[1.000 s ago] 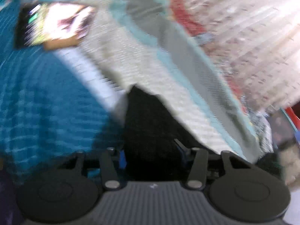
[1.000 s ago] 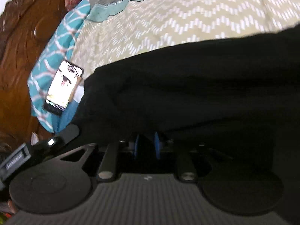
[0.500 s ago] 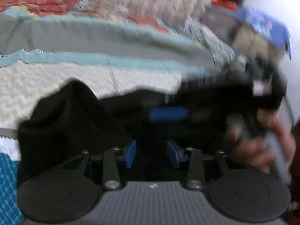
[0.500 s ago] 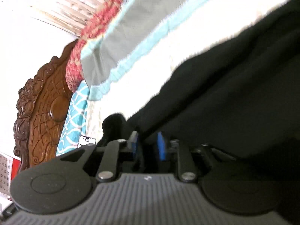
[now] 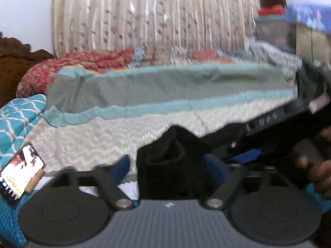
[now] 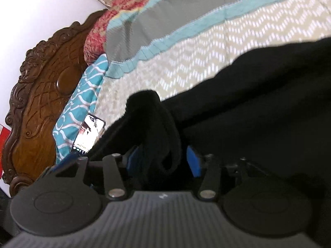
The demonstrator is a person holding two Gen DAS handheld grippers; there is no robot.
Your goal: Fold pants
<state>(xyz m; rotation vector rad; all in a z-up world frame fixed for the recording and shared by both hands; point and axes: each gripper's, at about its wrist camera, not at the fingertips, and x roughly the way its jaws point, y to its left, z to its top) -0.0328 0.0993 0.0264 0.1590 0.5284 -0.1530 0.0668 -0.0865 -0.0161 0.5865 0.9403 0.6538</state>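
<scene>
No readable writing anywhere; one lit phone (image 5: 19, 174) lies far left on the bed (image 5: 103, 142). One pair of black pants (image 5: 171, 161) bunches between the left gripper (image 5: 168, 165), jaws spread wide. The right gripper (image 6: 163, 159) also stands open around the cloth.

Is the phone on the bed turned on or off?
On. The phone lies on the teal patterned cloth, and its screen glows bright with a picture in both views, though what it shows is too blurred to tell.
</scene>
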